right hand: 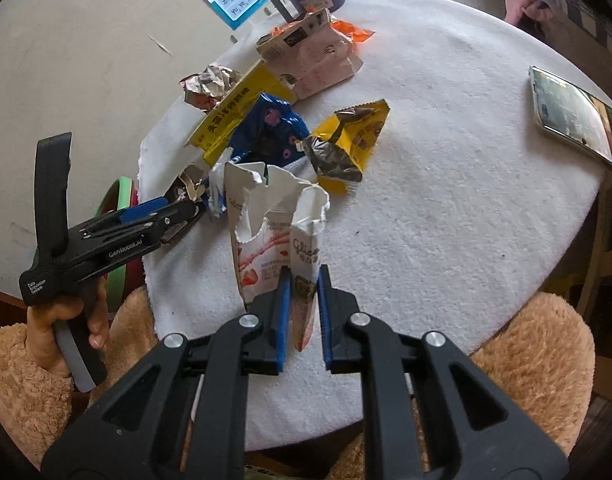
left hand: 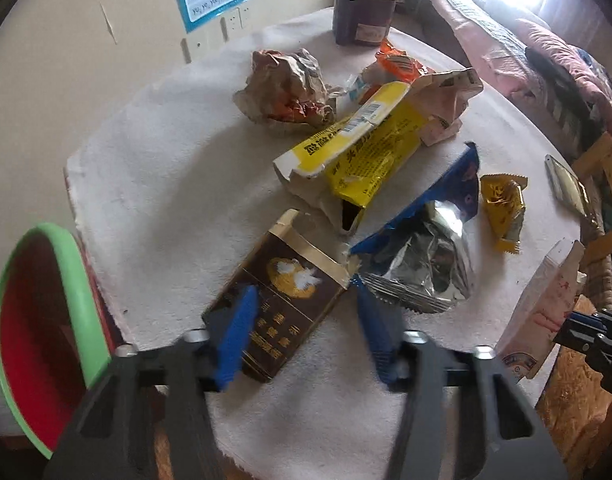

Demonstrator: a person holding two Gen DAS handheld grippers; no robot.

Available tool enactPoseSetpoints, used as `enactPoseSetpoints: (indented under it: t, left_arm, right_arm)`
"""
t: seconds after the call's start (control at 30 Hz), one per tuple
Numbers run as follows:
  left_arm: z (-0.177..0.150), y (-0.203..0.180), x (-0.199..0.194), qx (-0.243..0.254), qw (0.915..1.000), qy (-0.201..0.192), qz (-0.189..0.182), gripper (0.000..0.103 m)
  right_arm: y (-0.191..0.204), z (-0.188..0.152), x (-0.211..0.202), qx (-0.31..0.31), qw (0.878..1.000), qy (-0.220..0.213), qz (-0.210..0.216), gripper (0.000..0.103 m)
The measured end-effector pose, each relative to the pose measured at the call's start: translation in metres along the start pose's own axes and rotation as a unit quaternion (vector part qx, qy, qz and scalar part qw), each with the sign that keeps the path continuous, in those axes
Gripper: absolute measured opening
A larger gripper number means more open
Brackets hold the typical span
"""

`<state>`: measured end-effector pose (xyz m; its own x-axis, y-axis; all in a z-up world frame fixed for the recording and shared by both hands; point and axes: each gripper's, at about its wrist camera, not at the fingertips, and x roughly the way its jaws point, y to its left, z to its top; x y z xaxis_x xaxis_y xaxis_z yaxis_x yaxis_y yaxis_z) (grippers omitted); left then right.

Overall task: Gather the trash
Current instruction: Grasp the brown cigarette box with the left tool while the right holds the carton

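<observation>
Red bin [left hand: 34, 320] interior unclear, right tool [right hand: 304, 312] pinching torn box [right hand: 274, 240]

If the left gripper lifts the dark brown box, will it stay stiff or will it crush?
The dark brown box is probably thin, light cardboard: its top flap is torn open, so it may flatten between the left gripper fingers. Lying flat on the white cloth, it should not roll.

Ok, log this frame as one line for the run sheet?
stage: picking trash | right gripper: shut on torn pink snack box | left gripper: jaws astride dark brown carton, on table | bin: left of table
</observation>
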<state>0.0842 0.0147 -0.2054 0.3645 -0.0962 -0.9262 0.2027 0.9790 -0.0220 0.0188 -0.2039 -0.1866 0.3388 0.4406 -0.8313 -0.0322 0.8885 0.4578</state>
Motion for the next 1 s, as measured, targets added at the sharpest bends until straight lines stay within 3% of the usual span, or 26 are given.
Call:
enactPoseSetpoints:
  t: [0.03,0.07,0.13,0.37,0.57,0.7,0.77,0.8,1.0]
  left_arm:
    - [-0.001,0.002,-0.002,-0.005,1.0,-0.003,-0.003,0.031]
    - [-0.001,0.004,-0.005,-0.013,0.9999,-0.006,-0.007,0.013]
    - [-0.003,0.009,-0.007,-0.027,0.9996,-0.007,-0.007,0.001]
    - [-0.013,0.023,-0.014,-0.071,0.9971,-0.009,-0.027,0.0]
    - [-0.018,0.024,-0.011,-0.071,0.9968,0.014,-0.036,0.0]
    - [-0.018,0.023,-0.01,-0.064,0.9974,0.01,-0.029,0.002]
    - [-0.018,0.023,-0.011,-0.062,0.9977,0.009,-0.027,0.025]
    - [-0.018,0.022,-0.012,-0.062,0.9977,0.007,-0.026,0.03]
    - [-0.02,0.025,-0.013,-0.059,0.998,0.007,-0.021,0.04]
  right_arm:
    - [0.0,0.0,0.0,0.0,1.0,-0.001,0.002,0.014]
    - [0.0,0.0,0.0,-0.001,1.0,-0.003,0.004,0.014]
    - [-0.001,0.0,-0.001,-0.003,1.0,-0.004,0.005,0.014]
    - [-0.004,-0.001,-0.002,0.002,1.0,-0.005,0.002,0.014]
    - [-0.006,0.0,-0.002,0.004,1.0,-0.003,0.001,0.014]
    - [-0.005,-0.001,-0.001,0.005,1.0,-0.001,0.0,0.014]
    - [-0.006,-0.001,0.0,0.007,1.0,-0.001,0.0,0.014]
    - [-0.006,-0.001,0.0,0.009,1.0,-0.001,0.001,0.014]
    - [-0.009,-0.001,0.001,0.016,1.0,0.0,0.004,0.014]
